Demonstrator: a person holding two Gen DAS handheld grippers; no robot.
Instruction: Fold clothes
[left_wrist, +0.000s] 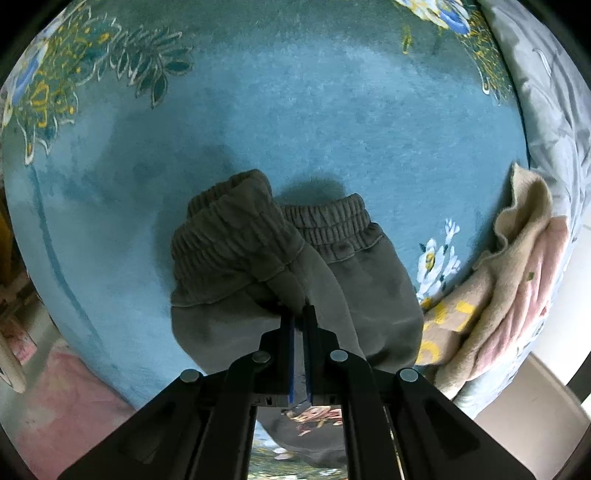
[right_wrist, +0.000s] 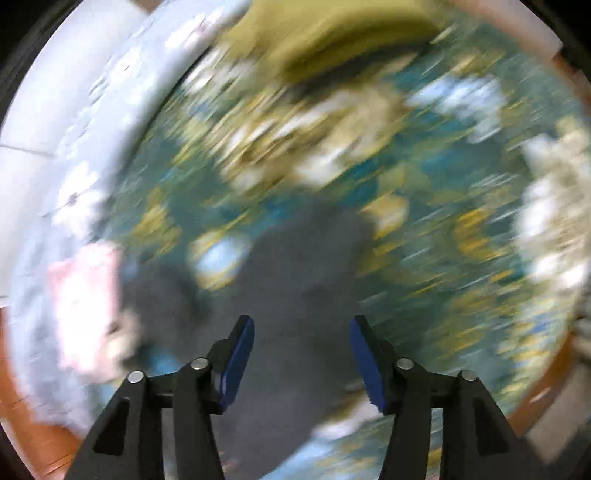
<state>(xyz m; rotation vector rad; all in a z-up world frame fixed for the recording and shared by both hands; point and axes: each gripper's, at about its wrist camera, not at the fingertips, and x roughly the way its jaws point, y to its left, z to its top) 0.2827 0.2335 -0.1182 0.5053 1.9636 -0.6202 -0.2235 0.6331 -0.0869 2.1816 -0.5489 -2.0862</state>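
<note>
Left wrist: left tool (left_wrist: 298, 314) pinching the grey trousers (left_wrist: 258, 251) just behind one cuff, lifted over the blue rug (left_wrist: 295, 110), second cuff beside it, beige cloth (left_wrist: 517, 280) further right. Right wrist, badly blurred: right tool (right_wrist: 302, 325) spread wide above grey fabric on the rug (right_wrist: 461, 258).

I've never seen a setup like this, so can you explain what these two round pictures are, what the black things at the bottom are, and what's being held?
Each picture comes from a fisheye camera on a handheld gripper, one in each of a person's hands. The left gripper is shut on grey pants, which lie on a blue blanket. A beige and pink cloth lies at the right edge. The right gripper is open and holds nothing. Its picture is blurred; a dark grey cloth seems to lie ahead of it.
</note>
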